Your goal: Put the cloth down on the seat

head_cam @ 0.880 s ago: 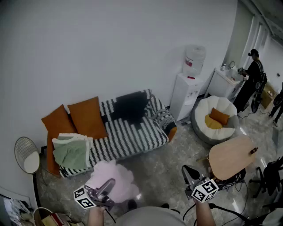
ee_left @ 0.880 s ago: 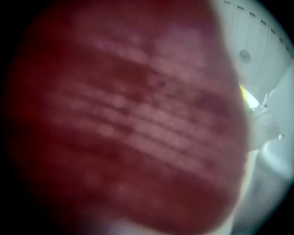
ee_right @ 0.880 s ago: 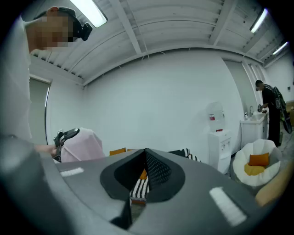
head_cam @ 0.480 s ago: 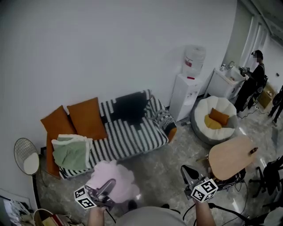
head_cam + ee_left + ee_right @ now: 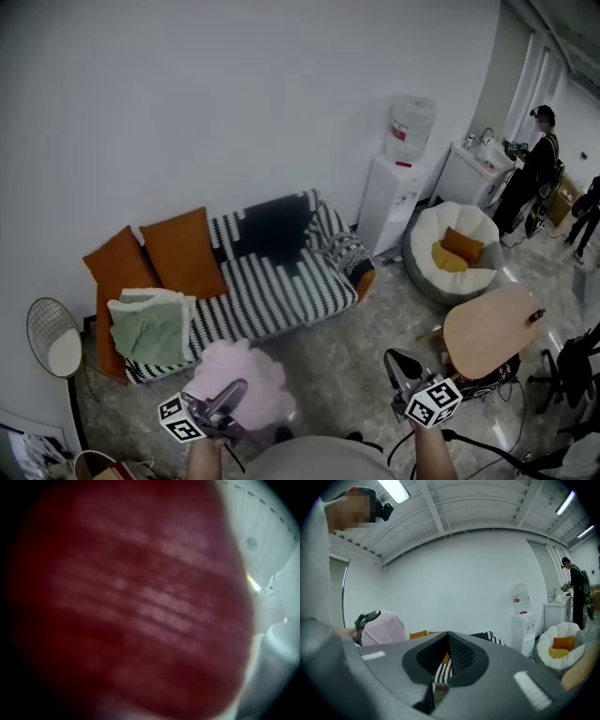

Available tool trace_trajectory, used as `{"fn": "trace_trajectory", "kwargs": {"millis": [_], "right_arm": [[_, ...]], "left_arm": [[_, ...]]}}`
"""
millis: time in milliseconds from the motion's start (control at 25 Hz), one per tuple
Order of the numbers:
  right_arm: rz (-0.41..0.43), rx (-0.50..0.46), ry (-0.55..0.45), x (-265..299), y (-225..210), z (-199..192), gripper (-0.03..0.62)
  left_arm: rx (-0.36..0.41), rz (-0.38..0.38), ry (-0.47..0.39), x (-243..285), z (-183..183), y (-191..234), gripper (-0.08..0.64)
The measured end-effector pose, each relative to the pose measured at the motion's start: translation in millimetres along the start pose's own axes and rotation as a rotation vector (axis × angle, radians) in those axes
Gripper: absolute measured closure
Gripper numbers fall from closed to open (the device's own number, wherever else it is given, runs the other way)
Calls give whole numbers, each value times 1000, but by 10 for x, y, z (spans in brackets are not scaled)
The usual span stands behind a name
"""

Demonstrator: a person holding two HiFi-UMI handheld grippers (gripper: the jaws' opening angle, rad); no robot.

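— Cloth point(image 5: 242, 380) and jaws: how do they lie?
— The pink bundle sits at the lower left of the head view, bunched on the left gripper point(image 5: 228, 394) and clear of the floor. I judge those jaws clamped on the cloth. The left gripper view gives only a dark red blur, with fabric pressed over the lens.
— And the right gripper point(image 5: 394, 361)?
— It's at the lower right of the head view, well apart from the cloth. In its own view the jaws meet with nothing between them, and only a sliver of stripes shows through the notch.
— Which way to the seat point(image 5: 281, 286)?
— Up and a little right in the head view. The striped sofa point(image 5: 317, 223) stands beyond the bundle, its long axis running lower left to upper right along the wall. The left gripper is plainly the nearer.
— Any room on it?
— A folded green blanket point(image 5: 150, 326) fills the left end and orange cushions point(image 5: 183, 248) lean behind it, but the middle of the seat is bare.
— What's hard to make out?
— How the cloth is folded, how much hangs below the jaws, and their exact bite
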State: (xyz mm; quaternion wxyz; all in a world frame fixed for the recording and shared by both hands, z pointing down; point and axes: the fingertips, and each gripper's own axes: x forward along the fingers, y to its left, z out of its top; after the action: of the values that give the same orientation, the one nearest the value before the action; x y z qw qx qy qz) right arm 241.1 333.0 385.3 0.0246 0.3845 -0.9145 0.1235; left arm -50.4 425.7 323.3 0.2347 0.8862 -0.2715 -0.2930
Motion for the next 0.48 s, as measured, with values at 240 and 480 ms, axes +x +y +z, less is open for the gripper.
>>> {"fn": "trace_trajectory", "kwargs": {"millis": [240, 480], "right_arm": [[-33, 15, -8, 182, 128, -14, 588], [-69, 19, -2, 382, 287, -117, 588]], "left_arm": [[-20, -20, 28, -106, 136, 158, 463], [-53, -37, 66, -255, 267, 381, 463]]}}
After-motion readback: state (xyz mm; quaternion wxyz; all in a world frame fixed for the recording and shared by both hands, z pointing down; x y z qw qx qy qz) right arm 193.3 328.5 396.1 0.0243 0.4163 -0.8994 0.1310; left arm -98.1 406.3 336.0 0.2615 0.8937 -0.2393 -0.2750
